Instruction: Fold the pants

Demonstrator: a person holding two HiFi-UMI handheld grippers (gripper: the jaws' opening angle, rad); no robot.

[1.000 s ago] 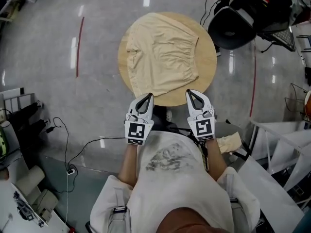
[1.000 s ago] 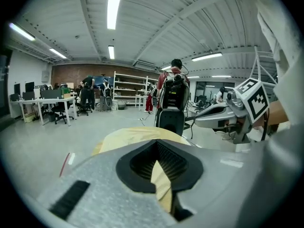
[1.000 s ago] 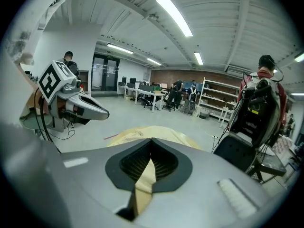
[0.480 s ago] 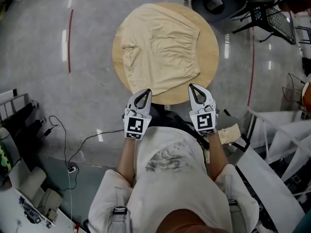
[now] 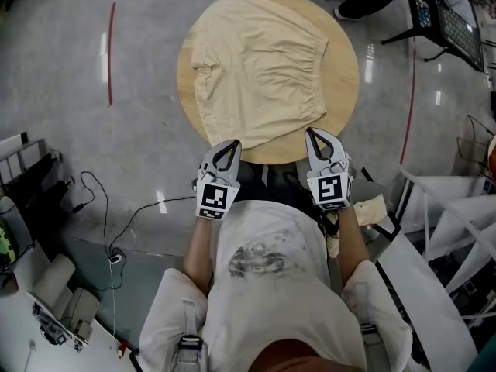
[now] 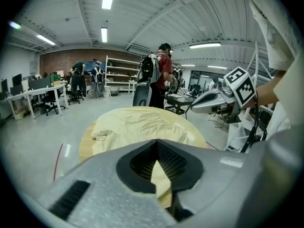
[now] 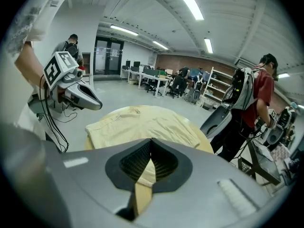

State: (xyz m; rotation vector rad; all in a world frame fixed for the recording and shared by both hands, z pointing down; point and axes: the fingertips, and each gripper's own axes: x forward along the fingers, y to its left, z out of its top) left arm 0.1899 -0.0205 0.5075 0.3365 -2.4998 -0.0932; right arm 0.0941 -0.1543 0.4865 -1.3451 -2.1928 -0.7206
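Observation:
Cream pants (image 5: 256,68) lie spread flat on a round wooden table (image 5: 346,76), waistband gathered toward the right. They also show in the left gripper view as pants (image 6: 142,126) and in the right gripper view as pants (image 7: 142,121). My left gripper (image 5: 230,143) hangs at the table's near edge by the pants' near hem, jaws shut with nothing between them. My right gripper (image 5: 316,132) hangs level with it at the near right edge, also shut and empty. Whether either tip touches the cloth I cannot tell. Each gripper sees the other: the right gripper (image 6: 193,109) and the left gripper (image 7: 97,105).
The person's white shirt (image 5: 271,285) fills the lower head view. A cable (image 5: 116,231) trails on the floor at left beside red floor tape (image 5: 111,53). White frames (image 5: 457,208) stand at right. A person with a backpack (image 7: 254,99) and a black chair (image 7: 221,120) stand beyond the table.
Both grippers have sunk a little toward the table's near edge, staying shut. The pants lie as before. The head view has shifted, so the black chair has left the top right.

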